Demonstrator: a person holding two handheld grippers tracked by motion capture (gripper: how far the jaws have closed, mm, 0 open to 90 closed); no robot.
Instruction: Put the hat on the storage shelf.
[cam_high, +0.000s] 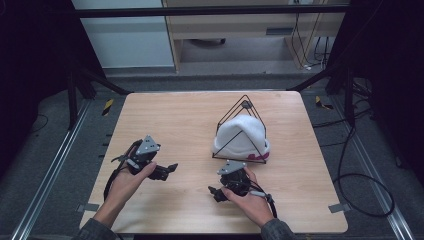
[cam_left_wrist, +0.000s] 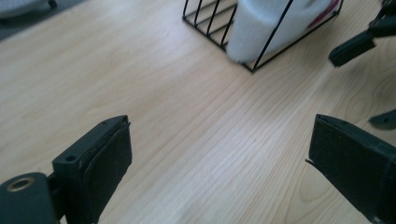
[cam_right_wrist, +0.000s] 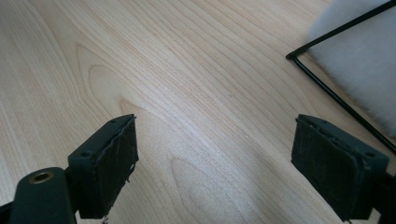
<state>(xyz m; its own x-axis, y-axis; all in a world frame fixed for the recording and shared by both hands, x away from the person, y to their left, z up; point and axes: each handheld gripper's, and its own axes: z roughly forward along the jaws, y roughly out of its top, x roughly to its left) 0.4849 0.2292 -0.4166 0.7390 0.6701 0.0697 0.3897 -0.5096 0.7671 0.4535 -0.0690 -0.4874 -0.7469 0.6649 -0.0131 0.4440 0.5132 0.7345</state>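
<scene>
Pale wood-grain table (cam_high: 165, 115), matte, rounded corners; right of its centre stands a thin black wire pyramid frame (cam_high: 243, 131) enclosing a soft white fleecy hat (cam_high: 240, 137), its pink marking partly hidden; left gripper (cam_high: 167, 170) and right gripper (cam_high: 214, 192), both jaws spread wide, holding nothing, near edge.

Hat (cam_high: 242, 134) sits inside wire stand (cam_high: 246, 105), just beyond right gripper (cam_high: 216, 192); left gripper (cam_high: 170, 169) well apart.
</scene>
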